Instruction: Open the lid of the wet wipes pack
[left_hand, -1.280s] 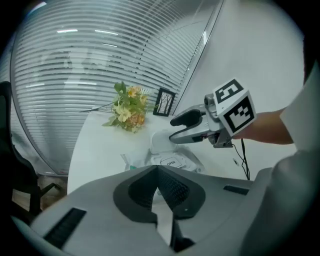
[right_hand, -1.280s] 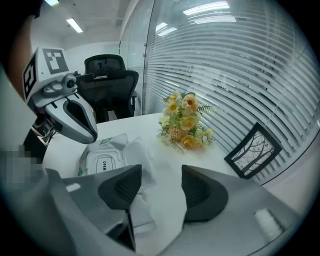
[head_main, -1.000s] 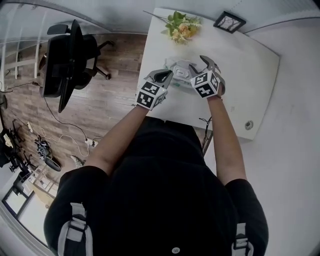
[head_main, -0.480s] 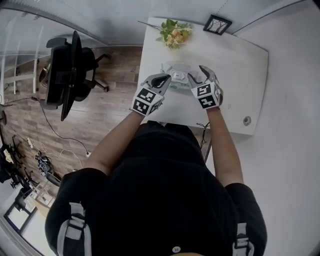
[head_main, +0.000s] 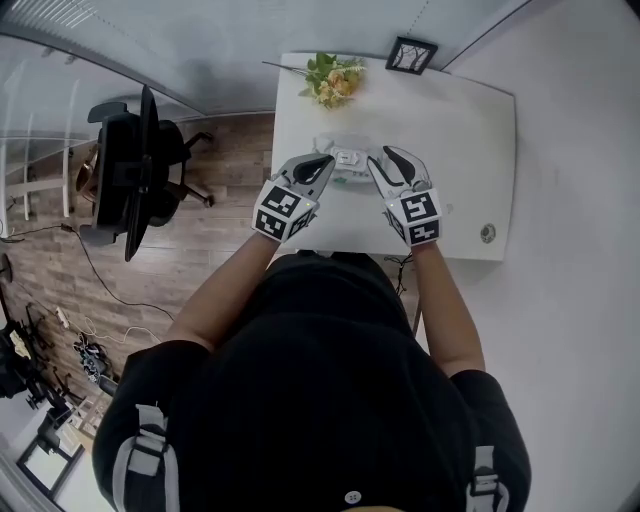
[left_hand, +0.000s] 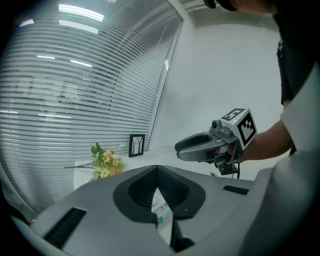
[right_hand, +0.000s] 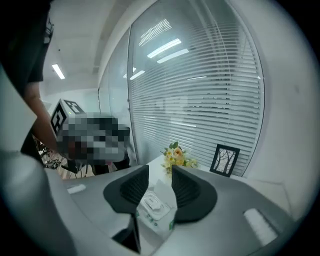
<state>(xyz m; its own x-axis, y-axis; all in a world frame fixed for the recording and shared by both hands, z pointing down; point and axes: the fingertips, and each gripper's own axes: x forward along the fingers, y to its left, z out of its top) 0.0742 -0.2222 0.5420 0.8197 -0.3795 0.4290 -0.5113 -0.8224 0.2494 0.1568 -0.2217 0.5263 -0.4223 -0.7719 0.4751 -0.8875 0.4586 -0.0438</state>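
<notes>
Near wipes pack (head_main: 347, 160), right claw (head_main: 380, 158) half-open, closing, empty.

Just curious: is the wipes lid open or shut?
Shut, it seems: the lid lies flat on the pack in the right gripper view.

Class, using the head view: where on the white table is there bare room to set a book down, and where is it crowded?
Bare: the right half of the table, between frame and grommet. Crowded: the left half, with flowers behind the pack.
</notes>
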